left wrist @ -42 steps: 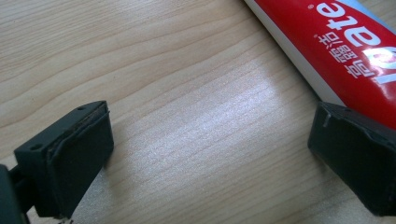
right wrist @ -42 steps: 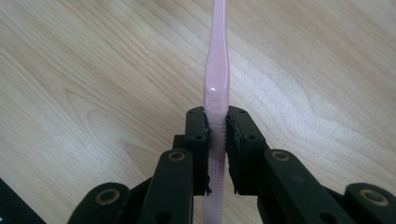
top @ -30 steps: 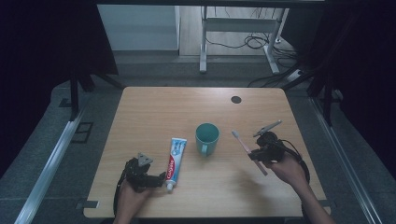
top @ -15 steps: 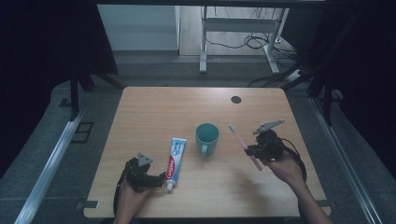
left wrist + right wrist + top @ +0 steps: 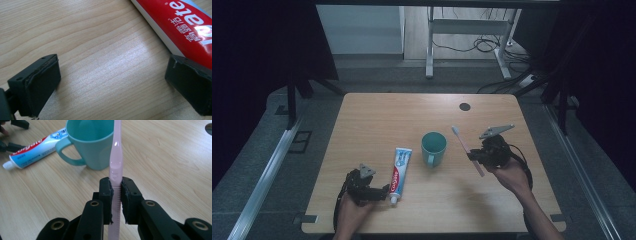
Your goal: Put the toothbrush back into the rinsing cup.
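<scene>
the wooden table [image 5: 377,115] is lying mostly bare, with wide open room across its far half and along its left side; a small dark round spot [image 5: 465,106] is sitting near the far right corner. the teal mug [image 5: 433,148] is standing upright near the middle, its mouth open upward and its handle pointing toward the person's side. the toothpaste tube [image 5: 398,168] is lying flat just to the left of the mug, its long axis running near to far, cap end toward the near edge.

the right gripper [image 5: 476,156] is clamping a pink toothbrush [image 5: 467,149] by the handle, lifted off the table just to the right of the mug. the brush's long axis is slanting up and away, bristle end farthest from the hand and nearest the mug's rim side. seen along the jaws, the mug is lying straight ahead, so the right hand looks nearest to it and probably needs only a short carry leftward and a tip downward.

the left gripper [image 5: 386,190] is resting low at the near left, jaws spread wide and gripping nothing, with the tube's cap end just beside one jaw. the near edge is close behind both hands.
</scene>
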`<state>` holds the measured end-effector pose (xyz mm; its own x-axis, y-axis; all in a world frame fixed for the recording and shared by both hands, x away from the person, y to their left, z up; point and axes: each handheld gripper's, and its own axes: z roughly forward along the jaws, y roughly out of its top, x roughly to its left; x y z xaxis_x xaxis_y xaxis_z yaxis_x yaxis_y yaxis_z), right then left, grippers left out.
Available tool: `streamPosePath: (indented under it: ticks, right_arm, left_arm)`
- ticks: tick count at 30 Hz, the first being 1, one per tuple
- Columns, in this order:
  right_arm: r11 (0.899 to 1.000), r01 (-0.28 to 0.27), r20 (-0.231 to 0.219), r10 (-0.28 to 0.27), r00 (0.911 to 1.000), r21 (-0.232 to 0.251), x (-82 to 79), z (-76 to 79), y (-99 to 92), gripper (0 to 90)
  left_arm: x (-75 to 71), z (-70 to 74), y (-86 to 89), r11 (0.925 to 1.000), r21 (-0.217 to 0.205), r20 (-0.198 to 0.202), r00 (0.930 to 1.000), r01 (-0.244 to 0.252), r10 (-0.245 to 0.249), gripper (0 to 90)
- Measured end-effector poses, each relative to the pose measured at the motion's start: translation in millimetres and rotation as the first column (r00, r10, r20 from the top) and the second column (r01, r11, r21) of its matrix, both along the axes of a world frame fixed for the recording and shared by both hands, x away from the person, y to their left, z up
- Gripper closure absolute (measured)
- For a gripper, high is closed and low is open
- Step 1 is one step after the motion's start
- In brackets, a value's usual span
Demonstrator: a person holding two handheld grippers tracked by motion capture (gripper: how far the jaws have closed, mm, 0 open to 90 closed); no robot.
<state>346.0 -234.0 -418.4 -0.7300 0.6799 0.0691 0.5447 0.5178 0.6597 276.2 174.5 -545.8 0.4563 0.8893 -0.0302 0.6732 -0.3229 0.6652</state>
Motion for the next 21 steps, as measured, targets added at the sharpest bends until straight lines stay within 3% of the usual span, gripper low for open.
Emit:
streamPosePath:
  ticks: [21]
  right_arm:
    - [0.997,-0.005,0.023,0.003,0.9997,0.079,14.8,3.1,13.2,78.6]
  left_arm:
    - [0.1,0.1,0.3,1.0,0.003,-0.001,1.0,0.004,-0.004,0.2]
